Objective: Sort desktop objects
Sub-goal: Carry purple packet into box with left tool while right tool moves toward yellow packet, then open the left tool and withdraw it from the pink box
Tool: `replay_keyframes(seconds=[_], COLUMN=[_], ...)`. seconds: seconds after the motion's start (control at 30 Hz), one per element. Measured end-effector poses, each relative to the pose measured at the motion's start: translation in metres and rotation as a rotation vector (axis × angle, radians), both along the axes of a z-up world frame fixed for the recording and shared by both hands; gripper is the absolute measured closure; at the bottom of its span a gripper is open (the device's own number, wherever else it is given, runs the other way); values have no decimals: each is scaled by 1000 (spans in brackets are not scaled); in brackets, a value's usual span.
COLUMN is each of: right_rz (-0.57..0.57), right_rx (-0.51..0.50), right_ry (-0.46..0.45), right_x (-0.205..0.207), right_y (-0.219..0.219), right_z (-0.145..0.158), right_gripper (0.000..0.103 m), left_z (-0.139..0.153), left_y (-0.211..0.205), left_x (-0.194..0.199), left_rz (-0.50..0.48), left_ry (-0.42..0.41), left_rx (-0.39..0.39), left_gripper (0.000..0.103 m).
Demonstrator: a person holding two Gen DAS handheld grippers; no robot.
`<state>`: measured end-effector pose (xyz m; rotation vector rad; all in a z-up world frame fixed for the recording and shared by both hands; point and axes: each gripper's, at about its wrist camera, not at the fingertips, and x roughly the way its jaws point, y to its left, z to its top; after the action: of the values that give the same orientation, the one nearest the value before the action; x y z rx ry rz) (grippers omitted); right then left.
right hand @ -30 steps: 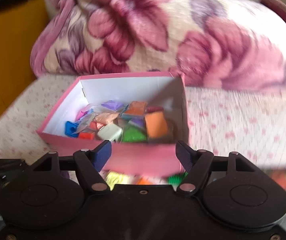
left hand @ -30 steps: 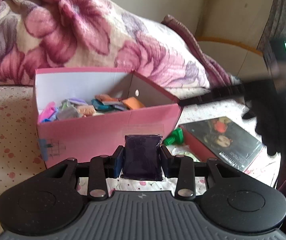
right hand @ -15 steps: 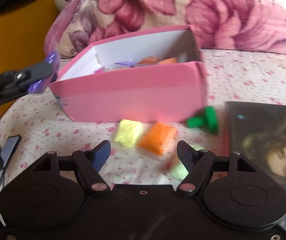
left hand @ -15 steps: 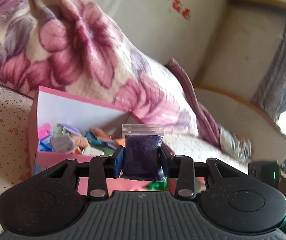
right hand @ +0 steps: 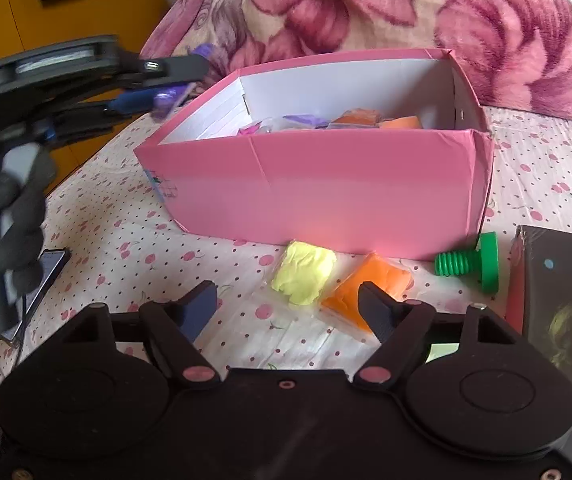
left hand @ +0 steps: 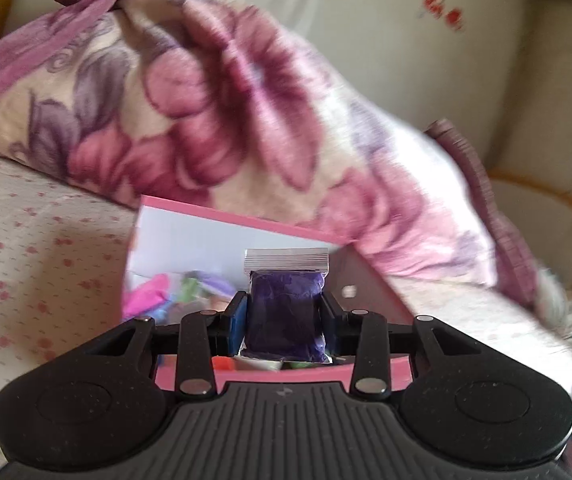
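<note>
Left tongs [left hand: 284, 320]: clamped on the purple clay packet [left hand: 284, 312], both pads pressed against its sides. A second ago the packet hung low in front of the pink box's near wall; half a second ago it was level with the rim; now it sits above the near rim of the pink box [left hand: 286, 376], with the white inner wall and the mixed contents directly behind it. The right wrist view disagrees slightly: there the left tongs [right hand: 174, 80] appear at the box's far left corner, blurred, so I cannot tell whether the packet is fully over the opening

Judgement: carry phase nearly done; release into the box is the likely next step, provided the packet clears the rim

Right tongs [right hand: 287, 304]: wide apart, holding nothing. Over the last second they dropped from looking down into the box to hovering low over the bed, now just near of the yellow clay packet [right hand: 305, 276] and the orange clay packet [right hand: 365, 288], which lie touching or nearly so, close against the box's near wall [right hand: 325, 192]. Judgement: one of these is the next pick

Packet appearance: clear zip bag, sealing strip standing upright at top, dark purple crumpled mass filling the lower part; soft, so it should deform under grip rather than slip

Other: green plastic screw [right hand: 471, 264] on the right, by the box's right corner
</note>
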<state>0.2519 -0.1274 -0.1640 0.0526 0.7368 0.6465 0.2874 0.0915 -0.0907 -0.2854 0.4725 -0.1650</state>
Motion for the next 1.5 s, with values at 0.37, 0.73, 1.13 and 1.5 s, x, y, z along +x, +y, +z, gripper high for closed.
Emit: replay_keyframes(seconds=[0.37, 0.73, 1.13, 1.5], right_rz=[-6, -11, -28, -31], right_rx=[26, 48, 65, 59], right_ry=[23, 42, 58, 60], right_x=[6, 15, 19, 23], right_y=[-1, -6, -13, -15], right_z=[-1, -3, -7, -6], right_gripper=[20, 20, 20, 20], left_z=[7, -19, -13, -28], left_y=[0, -10, -24, -16], left_x=[105, 177, 162, 186], left_rz=[66, 84, 67, 86], left_ry=[302, 510, 444, 562], left_rx=[215, 361, 409, 378], left_gripper=[66, 66, 61, 61])
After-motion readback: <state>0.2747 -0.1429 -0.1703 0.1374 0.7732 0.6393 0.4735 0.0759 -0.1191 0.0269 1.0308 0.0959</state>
